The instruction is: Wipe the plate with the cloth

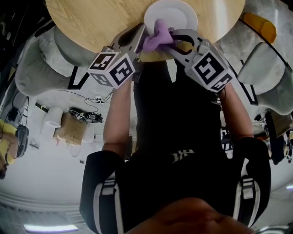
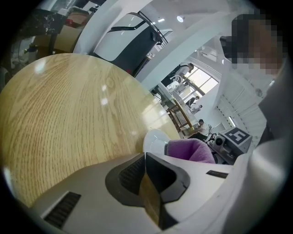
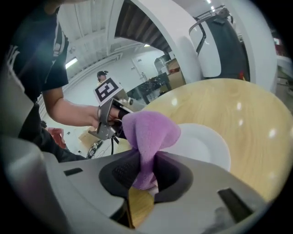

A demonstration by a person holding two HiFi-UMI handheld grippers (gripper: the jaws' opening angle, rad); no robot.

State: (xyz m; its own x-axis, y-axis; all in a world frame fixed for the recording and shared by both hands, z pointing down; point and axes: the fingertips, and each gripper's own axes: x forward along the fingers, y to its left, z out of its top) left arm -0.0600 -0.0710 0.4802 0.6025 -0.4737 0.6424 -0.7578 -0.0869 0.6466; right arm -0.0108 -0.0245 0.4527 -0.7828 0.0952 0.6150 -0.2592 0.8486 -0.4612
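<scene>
Right tongs (image 3: 145,157) clamped on bunched purple cloth (image 3: 149,132), which is raised over the near part of the white plate (image 3: 201,146). Left tongs (image 2: 145,157) closed at the plate's rim, nothing seen between them; can't tell if they pinch it. Plate sits close to the desk (image 3: 238,109) edge. Risk: if unsteadied, the plate could skid off the edge under a wipe, and the thin pinch could let the cloth pull free.

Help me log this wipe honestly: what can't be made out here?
Near rim of the plate: head view, covered by the cloth, left claw and right claw.
Whether cloth touches plate: right gripper view, claw body hides the cloth's underside.
Most of the plate: left gripper view, behind the left claw.
</scene>
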